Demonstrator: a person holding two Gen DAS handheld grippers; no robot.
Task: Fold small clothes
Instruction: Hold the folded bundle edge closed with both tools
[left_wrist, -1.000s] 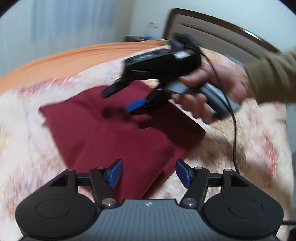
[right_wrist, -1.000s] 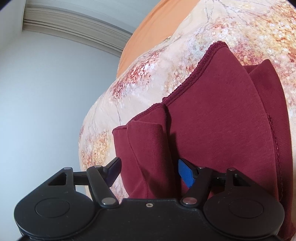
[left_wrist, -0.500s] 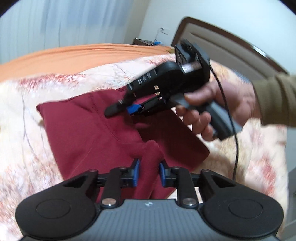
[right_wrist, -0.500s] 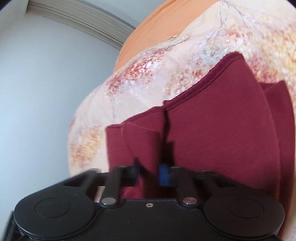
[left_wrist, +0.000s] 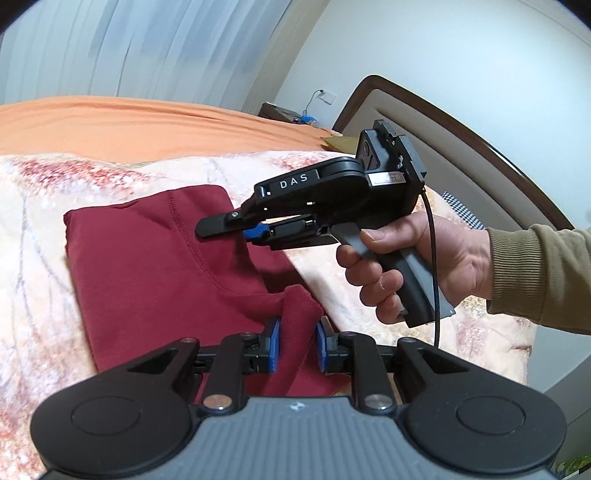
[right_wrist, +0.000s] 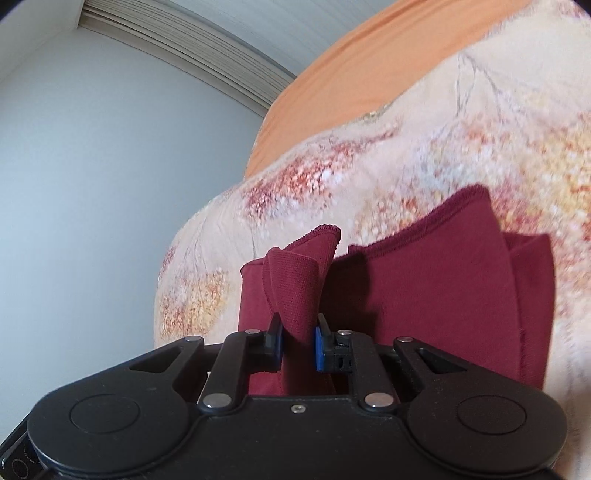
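Lying on a pale floral blanket (left_wrist: 44, 206): dark red garment (left_wrist: 147, 266), partly folded, far stitched edge running just inside the blanket's patterned area, near corners lifting off the surface.

Pinching the nearest corner of the garment: left gripper (left_wrist: 296, 345), blue pads (left_wrist: 274, 343) pressing a raised ridge of cloth from both sides.

Pinching a second corner, farther along the right-hand edge in the left wrist view: right gripper (right_wrist: 298, 345), jaws closing tight on a bunched, upright fold of ribbed cloth; hemmed tip standing above the pads. Also showing from the side at (left_wrist: 236, 225), hanging over the garment's right edge.

Gripping the right gripper's grey handle: right hand (left_wrist: 413, 266), olive ribbed sleeve (left_wrist: 543, 273) at the wrist, black cable (left_wrist: 436, 280) trailing down.

Extending beyond the blanket's far edge: orange sheet (left_wrist: 147, 125), bare. Blanket lying bare left of the garment.

Bordering on the right: padded headboard (left_wrist: 443, 147) with dark wood rim. Hanging behind: curtains (left_wrist: 147, 48).
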